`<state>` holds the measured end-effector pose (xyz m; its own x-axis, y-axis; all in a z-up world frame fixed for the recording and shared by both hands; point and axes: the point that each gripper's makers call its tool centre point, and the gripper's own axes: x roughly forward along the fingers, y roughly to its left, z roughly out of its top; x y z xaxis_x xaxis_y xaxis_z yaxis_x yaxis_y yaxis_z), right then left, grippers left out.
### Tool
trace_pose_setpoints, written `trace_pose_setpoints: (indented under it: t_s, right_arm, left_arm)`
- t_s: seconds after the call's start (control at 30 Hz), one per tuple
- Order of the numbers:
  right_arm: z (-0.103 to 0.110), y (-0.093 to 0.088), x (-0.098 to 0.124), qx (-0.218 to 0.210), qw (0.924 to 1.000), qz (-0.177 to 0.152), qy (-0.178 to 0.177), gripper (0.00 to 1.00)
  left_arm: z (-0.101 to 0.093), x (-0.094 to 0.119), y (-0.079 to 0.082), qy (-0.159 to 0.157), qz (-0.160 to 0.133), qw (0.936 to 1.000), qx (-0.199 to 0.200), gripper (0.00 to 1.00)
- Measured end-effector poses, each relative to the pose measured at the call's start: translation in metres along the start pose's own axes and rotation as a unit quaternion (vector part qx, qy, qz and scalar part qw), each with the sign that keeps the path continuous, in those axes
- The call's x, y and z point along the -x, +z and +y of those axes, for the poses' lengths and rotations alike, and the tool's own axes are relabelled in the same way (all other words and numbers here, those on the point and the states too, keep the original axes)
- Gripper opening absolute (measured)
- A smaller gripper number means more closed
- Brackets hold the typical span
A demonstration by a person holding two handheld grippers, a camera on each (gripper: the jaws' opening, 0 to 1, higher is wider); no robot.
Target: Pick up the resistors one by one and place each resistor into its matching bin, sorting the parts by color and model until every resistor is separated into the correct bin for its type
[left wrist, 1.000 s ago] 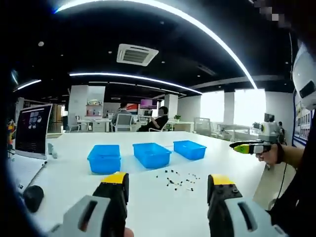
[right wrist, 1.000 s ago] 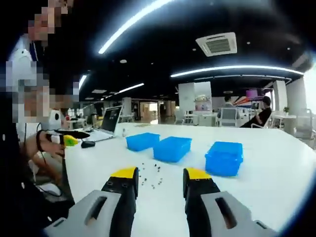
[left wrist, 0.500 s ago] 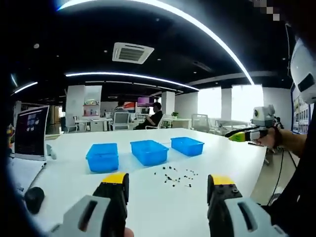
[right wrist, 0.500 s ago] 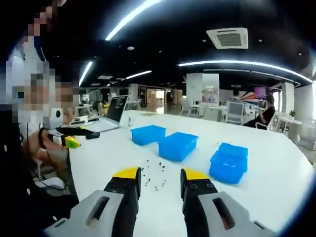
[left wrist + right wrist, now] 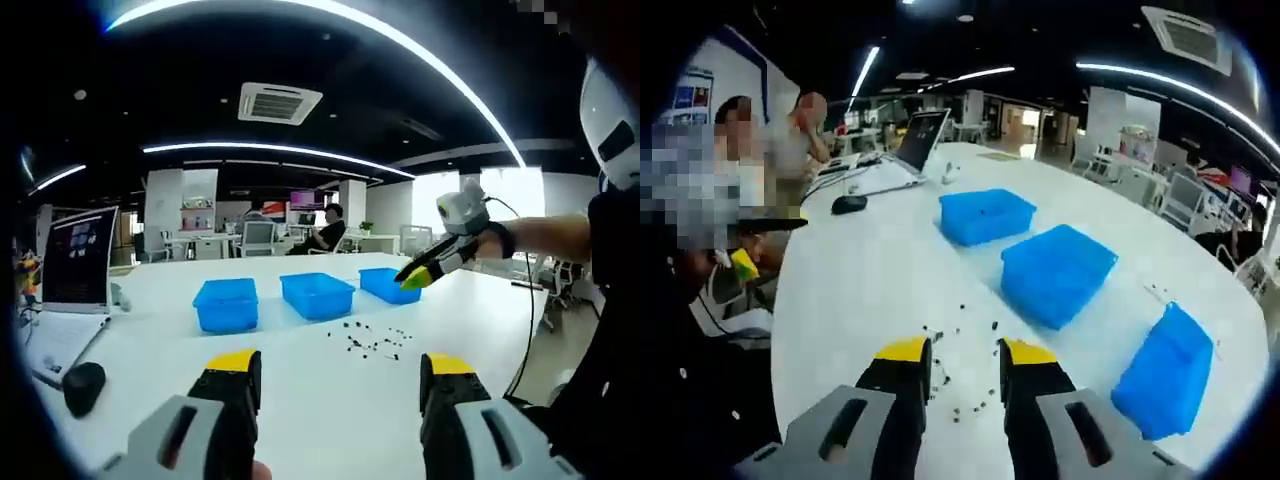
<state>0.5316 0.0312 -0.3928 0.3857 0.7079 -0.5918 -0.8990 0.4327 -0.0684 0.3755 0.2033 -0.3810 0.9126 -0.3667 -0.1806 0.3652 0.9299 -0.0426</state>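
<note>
A white table (image 5: 300, 370) carries three blue bins (image 5: 317, 294), scattered resistors (image 5: 368, 340), a laptop (image 5: 78, 262) and mouse (image 5: 82, 386)

Three bright blue bins (image 5: 315, 296) stood on a white table (image 5: 300, 380), small dark resistors (image 5: 368, 339) lay scattered, and both grippers' black jaws wore yellow tips.

- Three blue bins stand on the white bench (image 5: 150, 350): the left bin (image 5: 226, 304), the middle bin (image 5: 317, 295) and the right bin (image 5: 389, 285).
- One scatter of small dark resistors (image 5: 368, 340) lies in front of the bins; they are too small to count exactly, roughly a dozen or more.
- One open laptop (image 5: 78, 262).
- One dark mouse (image 5: 84, 386).
- Two claws: the left claw (image 5: 340, 372) and the right claw (image 5: 965, 358).
- Two seated people (image 5: 328, 228) in the background.
</note>
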Motion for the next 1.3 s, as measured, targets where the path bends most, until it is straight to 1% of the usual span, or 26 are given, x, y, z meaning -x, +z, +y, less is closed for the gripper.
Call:
trace_pose_setpoints:
  t_s: [0.07, 0.1, 0.13, 0.17, 0.2, 0.3, 0.33, 0.4, 0.43, 0.47, 0.53, 0.57, 0.8, 0.9, 0.97, 1.03, 1.23, 1.3]
  right_arm:
    - [-0.002, 0.003, -0.020, 0.001, 0.9997, 0.021, 0.012, 0.29]
    - [-0.003, 0.001, -0.028, 0.005, 0.9993, 0.034, 0.016, 0.28]
    - [-0.003, 0.001, -0.031, 0.006, 0.9991, 0.038, 0.017, 0.28]
    - [-0.005, -0.003, -0.044, 0.015, 0.9981, 0.058, 0.017, 0.28]
    - [-0.007, -0.004, -0.052, 0.020, 0.9975, 0.066, 0.018, 0.27]
    - [-0.014, -0.018, -0.072, 0.041, 0.9933, 0.107, 0.008, 0.26]
    - [-0.014, -0.020, -0.078, 0.047, 0.9922, 0.115, 0.008, 0.25]
    - [-0.015, -0.024, -0.084, 0.045, 0.9908, 0.127, 0.006, 0.25]
    - [-0.019, -0.027, -0.089, 0.052, 0.9893, 0.136, 0.005, 0.25]
    - [-0.022, -0.030, -0.091, 0.050, 0.9882, 0.145, 0.000, 0.25]
    - [-0.024, -0.033, -0.094, 0.046, 0.9872, 0.153, 0.004, 0.23]
    - [-0.025, -0.035, -0.095, 0.036, 0.9869, 0.157, 0.006, 0.23]
    - [-0.025, -0.037, -0.097, 0.023, 0.9856, 0.167, 0.010, 0.16]
    - [-0.024, -0.037, -0.099, 0.028, 0.9848, 0.171, 0.012, 0.14]
    - [-0.022, -0.037, -0.099, 0.020, 0.9836, 0.179, 0.014, 0.11]
    - [-0.023, -0.037, -0.100, 0.034, 0.9828, 0.181, 0.009, 0.07]
    - [-0.021, -0.036, -0.098, 0.032, 0.9844, 0.172, 0.017, 0.07]
    - [-0.019, -0.028, -0.094, 0.023, 0.9891, 0.144, 0.017, 0.07]
  left_arm:
    - [0.002, 0.003, -0.002, 0.003, 0.003, 1.0000, -0.001, 0.65]
    - [0.003, 0.004, -0.003, 0.003, 0.004, 1.0000, 0.000, 0.65]
    - [0.003, 0.004, -0.003, 0.004, 0.004, 1.0000, 0.000, 0.65]
    - [0.005, 0.006, -0.003, 0.006, 0.004, 1.0000, 0.002, 0.65]
    - [0.006, 0.007, -0.003, 0.007, 0.003, 1.0000, 0.003, 0.65]
    - [0.009, 0.009, -0.002, 0.011, -0.001, 0.9999, 0.007, 0.65]
    - [0.009, 0.009, -0.002, 0.011, -0.001, 0.9999, 0.009, 0.65]
    - [0.011, 0.009, -0.004, 0.013, 0.001, 0.9999, 0.010, 0.65]
    - [0.012, 0.009, -0.006, 0.014, 0.003, 0.9998, 0.010, 0.65]
    - [0.013, 0.009, -0.008, 0.016, 0.004, 0.9998, 0.012, 0.65]
    - [0.015, 0.009, -0.009, 0.018, 0.006, 0.9997, 0.015, 0.65]
    - [0.016, 0.009, -0.009, 0.019, 0.006, 0.9997, 0.016, 0.65]
    - [0.019, 0.007, -0.012, 0.023, 0.008, 0.9995, 0.022, 0.65]
    - [0.018, 0.005, -0.013, 0.022, 0.009, 0.9995, 0.023, 0.65]
    - [0.017, 0.004, -0.014, 0.022, 0.010, 0.9994, 0.024, 0.65]
    - [0.016, 0.003, -0.014, 0.021, 0.010, 0.9995, 0.023, 0.65]
    - [0.015, 0.004, -0.009, 0.022, 0.005, 0.9995, 0.020, 0.65]
    - [0.014, 0.004, -0.006, 0.022, 0.002, 0.9996, 0.020, 0.65]
